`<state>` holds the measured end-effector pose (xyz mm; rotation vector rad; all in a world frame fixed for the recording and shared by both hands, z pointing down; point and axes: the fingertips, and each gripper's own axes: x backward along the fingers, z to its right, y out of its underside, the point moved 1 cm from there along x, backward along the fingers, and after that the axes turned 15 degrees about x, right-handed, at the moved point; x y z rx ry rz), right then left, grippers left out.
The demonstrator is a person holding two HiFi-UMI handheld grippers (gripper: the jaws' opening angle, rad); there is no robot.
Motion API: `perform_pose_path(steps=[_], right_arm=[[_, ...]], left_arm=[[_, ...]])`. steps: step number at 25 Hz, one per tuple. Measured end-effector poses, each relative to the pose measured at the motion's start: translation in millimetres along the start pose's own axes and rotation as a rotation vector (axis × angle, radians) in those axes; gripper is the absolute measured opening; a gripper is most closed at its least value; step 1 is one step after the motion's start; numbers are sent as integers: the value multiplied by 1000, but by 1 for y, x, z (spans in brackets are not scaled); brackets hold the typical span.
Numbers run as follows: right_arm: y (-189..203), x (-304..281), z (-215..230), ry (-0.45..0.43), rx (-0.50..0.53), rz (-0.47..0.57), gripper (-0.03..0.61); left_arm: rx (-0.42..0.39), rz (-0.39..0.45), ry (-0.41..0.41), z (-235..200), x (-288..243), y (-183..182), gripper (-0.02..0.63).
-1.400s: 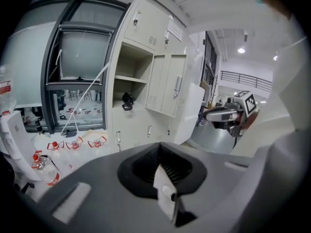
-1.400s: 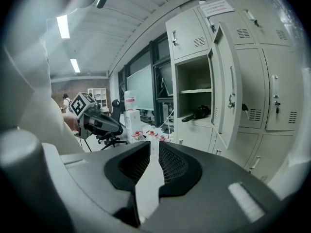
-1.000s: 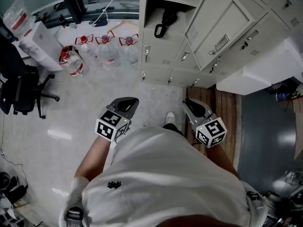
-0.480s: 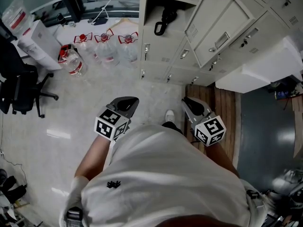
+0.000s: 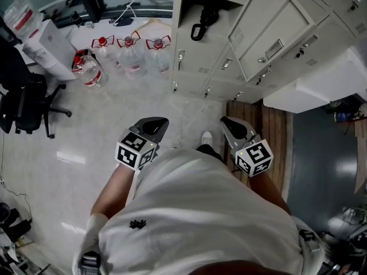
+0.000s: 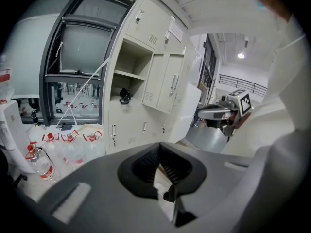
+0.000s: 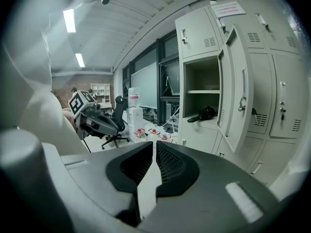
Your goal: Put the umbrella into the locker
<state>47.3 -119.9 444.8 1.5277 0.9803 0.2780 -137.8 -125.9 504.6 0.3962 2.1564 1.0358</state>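
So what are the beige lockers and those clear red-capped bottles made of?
The beige lockers are probably painted sheet metal: matte, with vent slots and keyed handles. The clear red-capped bottles are likely thin plastic: see-through and shiny.

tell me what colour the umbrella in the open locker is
The umbrella is black; the head view shows it best.

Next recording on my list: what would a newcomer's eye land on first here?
The open locker at the top of the head view, its door swung wide, with a black folded umbrella lying on its shelf. Next, the left hand-held gripper and right hand-held gripper, both shut and empty, held at the person's waist. A row of big water bottles stands on the floor left of the lockers.
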Motion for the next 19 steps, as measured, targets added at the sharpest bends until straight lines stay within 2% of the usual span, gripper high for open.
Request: perform_pose_path(steps=[12,19], right_arm=[[7,-6,23,2,-15,1,21],[17,-5,52,17,-27,1,21]], left_arm=[[8,0,2,0,-25,-14,63],[11,3,5,-1,-56,-36,137]])
